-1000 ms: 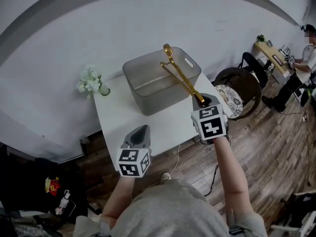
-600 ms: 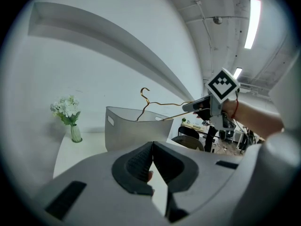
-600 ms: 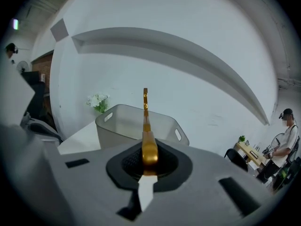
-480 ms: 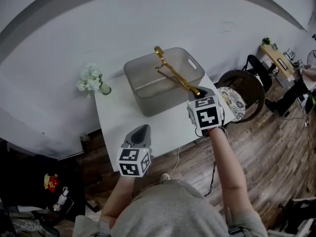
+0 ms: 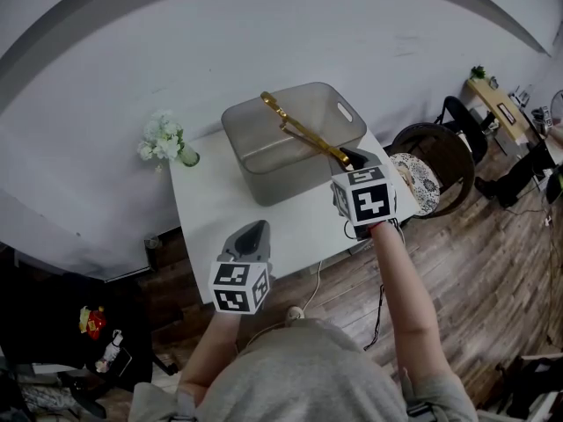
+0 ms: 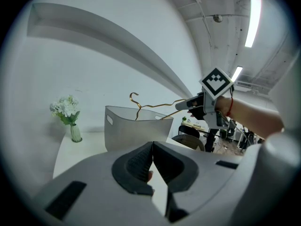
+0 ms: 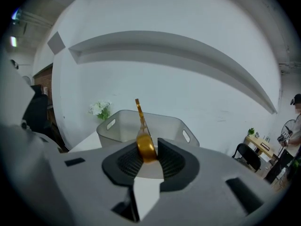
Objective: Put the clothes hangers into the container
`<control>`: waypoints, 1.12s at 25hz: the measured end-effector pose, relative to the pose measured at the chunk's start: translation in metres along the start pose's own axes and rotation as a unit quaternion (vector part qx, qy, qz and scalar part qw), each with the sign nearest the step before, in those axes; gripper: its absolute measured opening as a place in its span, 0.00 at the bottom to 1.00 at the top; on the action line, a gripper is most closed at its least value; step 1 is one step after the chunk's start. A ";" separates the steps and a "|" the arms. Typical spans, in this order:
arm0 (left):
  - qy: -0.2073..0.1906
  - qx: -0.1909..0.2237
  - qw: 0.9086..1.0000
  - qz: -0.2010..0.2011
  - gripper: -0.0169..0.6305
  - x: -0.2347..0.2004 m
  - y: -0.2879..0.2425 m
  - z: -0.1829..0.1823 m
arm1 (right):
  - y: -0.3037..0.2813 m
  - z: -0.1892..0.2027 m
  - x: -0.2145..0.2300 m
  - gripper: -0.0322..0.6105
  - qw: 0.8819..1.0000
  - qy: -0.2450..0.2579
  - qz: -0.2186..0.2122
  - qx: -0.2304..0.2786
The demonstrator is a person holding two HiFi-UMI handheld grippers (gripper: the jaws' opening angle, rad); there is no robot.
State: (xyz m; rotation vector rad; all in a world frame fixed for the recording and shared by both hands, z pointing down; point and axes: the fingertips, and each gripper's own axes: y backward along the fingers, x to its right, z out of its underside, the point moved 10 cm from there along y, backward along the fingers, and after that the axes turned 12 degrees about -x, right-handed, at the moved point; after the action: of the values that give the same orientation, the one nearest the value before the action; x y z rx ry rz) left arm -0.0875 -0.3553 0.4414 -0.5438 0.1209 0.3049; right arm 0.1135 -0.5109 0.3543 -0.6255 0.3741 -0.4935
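A gold clothes hanger [image 5: 303, 130] slants over the grey translucent container [image 5: 264, 183], hook end [image 5: 266, 99] above the far left rim. Its near end lies between the jaws of my right gripper [image 5: 356, 158], at the container's right corner. In the right gripper view those jaws are opening: the hanger [image 7: 143, 135] leans by the left pad with a gap on its right, over the container [image 7: 117, 128]. My left gripper [image 5: 251, 233] hovers at the table's front edge, shut and empty [image 6: 153, 149]. From there I see the container [image 6: 136, 133] with the hanger [image 6: 150, 106] above it.
The white table [image 5: 211, 209] carries a vase of white flowers [image 5: 163, 139] at its back left. A round chair with a patterned cushion [image 5: 431, 161] stands right of the table on the wooden floor. A desk and a person are at the far right.
The hanger has tipped down and to the left, its hook end now low over the container. My right gripper shifted slightly left. The left gripper has stayed put.
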 end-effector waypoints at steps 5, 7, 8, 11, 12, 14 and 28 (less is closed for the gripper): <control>0.000 -0.002 1.000 0.002 0.04 0.001 0.001 0.001 | 0.000 0.005 -0.005 0.27 1.000 0.009 -0.007 -0.011; -0.001 -0.003 1.000 0.004 0.04 0.002 0.002 0.001 | 0.001 0.008 -0.007 0.27 1.000 0.007 -0.006 -0.011; -0.001 -0.003 1.000 0.005 0.04 0.002 0.003 0.001 | 0.003 0.009 -0.008 0.27 1.000 0.006 -0.006 -0.010; -0.002 -0.003 1.000 0.007 0.04 0.003 0.006 0.003 | 0.008 0.010 -0.012 0.27 1.000 0.002 -0.004 -0.006; -0.003 -0.002 1.000 0.007 0.04 0.004 0.008 0.003 | 0.010 0.011 -0.014 0.27 1.000 0.002 -0.004 -0.005; -0.004 -0.002 1.000 0.009 0.04 0.005 0.011 0.005 | 0.015 0.014 -0.018 0.27 1.000 0.003 -0.002 -0.002; -0.012 0.002 1.000 0.023 0.04 0.009 0.058 0.025 | 0.065 0.051 -0.072 0.26 1.000 -0.012 0.005 0.014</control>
State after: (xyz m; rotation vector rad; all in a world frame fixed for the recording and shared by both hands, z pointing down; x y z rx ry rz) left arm -0.0966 -0.2922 0.4327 -0.5346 0.1117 0.3558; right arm 0.0996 -0.4023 0.3648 -0.6016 0.3460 -0.4814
